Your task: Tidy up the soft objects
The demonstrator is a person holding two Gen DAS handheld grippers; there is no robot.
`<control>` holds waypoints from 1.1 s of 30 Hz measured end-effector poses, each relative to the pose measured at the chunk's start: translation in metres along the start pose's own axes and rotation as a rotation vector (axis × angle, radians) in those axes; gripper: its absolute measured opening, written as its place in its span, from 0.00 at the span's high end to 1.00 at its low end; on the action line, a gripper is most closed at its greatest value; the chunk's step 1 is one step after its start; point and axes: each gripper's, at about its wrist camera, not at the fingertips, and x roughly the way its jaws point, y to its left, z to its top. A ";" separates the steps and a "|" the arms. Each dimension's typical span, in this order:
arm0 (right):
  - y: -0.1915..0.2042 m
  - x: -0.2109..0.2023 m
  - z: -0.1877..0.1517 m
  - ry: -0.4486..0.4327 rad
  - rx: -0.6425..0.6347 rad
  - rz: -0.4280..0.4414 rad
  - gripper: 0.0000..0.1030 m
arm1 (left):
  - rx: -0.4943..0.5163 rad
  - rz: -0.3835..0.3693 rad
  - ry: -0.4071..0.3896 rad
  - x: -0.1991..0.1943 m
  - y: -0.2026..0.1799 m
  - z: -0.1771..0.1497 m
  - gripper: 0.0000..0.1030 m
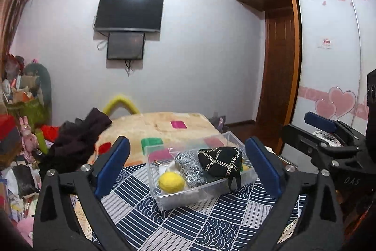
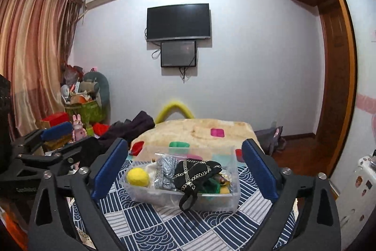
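Observation:
A clear plastic box [image 1: 225, 187] [image 2: 231, 200] stands on a blue-and-white patterned cloth [image 1: 188, 222] [image 2: 178, 227]. In it lie a yellow ball [image 1: 171, 182] [image 2: 138, 177], a silver glittery piece [image 1: 190, 167] [image 2: 165, 172] and a black chain-trimmed pouch [image 1: 219, 162] [image 2: 197, 174] whose strap hangs over the front wall. My left gripper [image 1: 188, 164] is open and empty, held short of the box. My right gripper [image 2: 185, 166] is open and empty too, also short of the box. Each gripper shows at the edge of the other's view.
A beige blanket with coloured patches [image 1: 164, 124] [image 2: 202, 131] lies behind the box. Dark clothes [image 1: 80, 135] [image 2: 131, 127] are heaped to the left. Clutter and a green basket [image 2: 84, 109] stand at the far left. A wardrobe [image 1: 329, 51] is on the right.

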 end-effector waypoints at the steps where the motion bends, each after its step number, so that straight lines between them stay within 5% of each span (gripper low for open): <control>1: 0.000 -0.001 0.000 -0.004 0.000 0.000 0.03 | -0.005 -0.001 -0.004 -0.003 0.000 0.000 0.00; 33: -0.001 -0.021 -0.006 -0.020 0.021 0.004 0.01 | -0.029 -0.005 -0.004 -0.015 0.004 -0.003 0.00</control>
